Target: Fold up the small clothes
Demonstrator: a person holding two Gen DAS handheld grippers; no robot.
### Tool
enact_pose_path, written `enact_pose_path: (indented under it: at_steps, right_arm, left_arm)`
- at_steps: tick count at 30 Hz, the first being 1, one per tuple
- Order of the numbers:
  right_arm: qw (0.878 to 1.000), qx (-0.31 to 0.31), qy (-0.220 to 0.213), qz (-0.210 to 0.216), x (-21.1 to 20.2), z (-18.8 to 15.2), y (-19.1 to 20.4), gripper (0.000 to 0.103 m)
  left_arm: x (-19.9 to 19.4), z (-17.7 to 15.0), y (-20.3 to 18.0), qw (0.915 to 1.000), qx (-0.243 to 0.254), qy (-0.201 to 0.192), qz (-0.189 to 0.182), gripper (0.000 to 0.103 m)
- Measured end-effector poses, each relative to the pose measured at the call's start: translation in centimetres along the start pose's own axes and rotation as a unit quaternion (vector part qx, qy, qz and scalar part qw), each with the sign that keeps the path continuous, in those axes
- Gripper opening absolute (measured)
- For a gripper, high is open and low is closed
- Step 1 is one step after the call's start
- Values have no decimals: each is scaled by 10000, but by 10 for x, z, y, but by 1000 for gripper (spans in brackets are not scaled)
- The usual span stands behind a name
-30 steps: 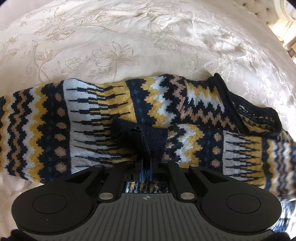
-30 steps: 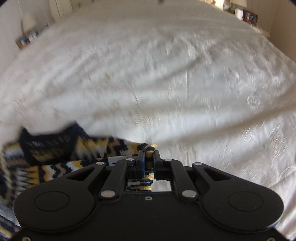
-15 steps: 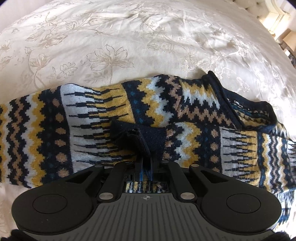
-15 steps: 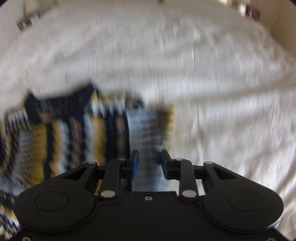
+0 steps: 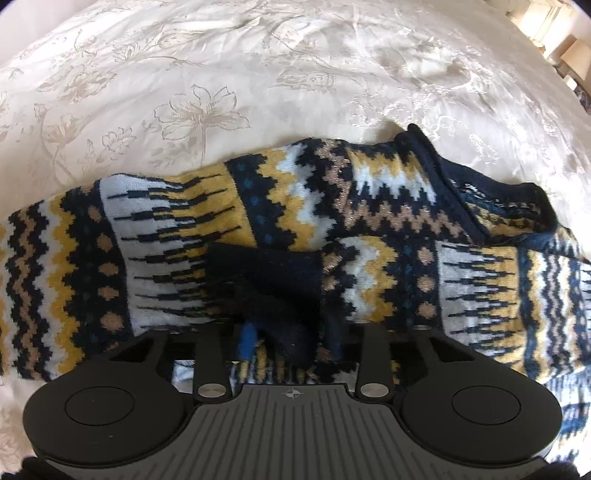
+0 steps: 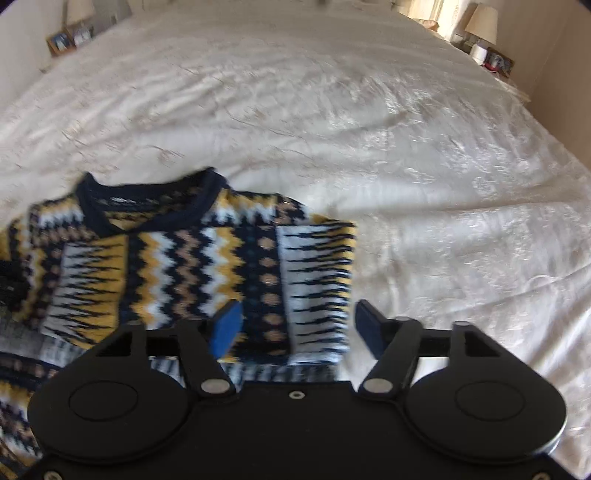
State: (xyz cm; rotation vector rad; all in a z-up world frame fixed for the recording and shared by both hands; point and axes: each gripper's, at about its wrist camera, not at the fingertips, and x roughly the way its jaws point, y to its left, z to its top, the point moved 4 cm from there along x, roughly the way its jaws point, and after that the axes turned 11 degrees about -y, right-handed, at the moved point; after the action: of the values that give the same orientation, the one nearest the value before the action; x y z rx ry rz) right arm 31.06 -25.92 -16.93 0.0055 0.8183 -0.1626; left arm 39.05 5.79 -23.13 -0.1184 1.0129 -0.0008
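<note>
A small knitted sweater (image 5: 332, 229) in navy, yellow, white and tan zigzags lies on the cream floral bedspread (image 5: 207, 85). Its sleeve is folded across the body, with the navy cuff (image 5: 266, 269) in front of my left gripper (image 5: 291, 339). The left jaws stand apart with cuff fabric loose between them. In the right wrist view the sweater (image 6: 192, 266) lies flat, its navy neckline (image 6: 147, 206) at the far side. My right gripper (image 6: 299, 328) is wide open and empty just above the folded right sleeve (image 6: 314, 280).
The white bedspread (image 6: 369, 129) stretches far beyond and to the right of the sweater. Bedside tables with a lamp (image 6: 480, 22) and picture frames (image 6: 66, 40) stand at the far edges of the bed.
My right gripper let go of the sleeve edge, opened wide and pulled back. My left gripper opened from its pinch on the navy cuff.
</note>
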Motion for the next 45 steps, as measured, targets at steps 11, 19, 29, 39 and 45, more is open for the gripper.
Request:
enact_pose_path:
  at_steps: [11,19,29,39,45]
  right_arm:
    - [9939,-469,460,883,34,-18,23,94]
    - [9858,-880,887,1124,55,-36,27,102]
    - [9787,-1379,675,1361,67,-51,33,103]
    - [9715,-1604,544,1657,79,-54,32,103]
    - [9698,-1604,355,1803,80,-56,28,103]
  left_arm:
    - [-88,-24,-14,9935,-989,-285,491,65]
    - [-126,-73,-41,9904,-1228,93,621,70]
    - [-138,-101,-83,9909,-1129,316,658,79]
    - [-98,-112,-137,9889,-79,1133,953,79]
    - [-68,-124,-165,9818,519,1534,988,79]
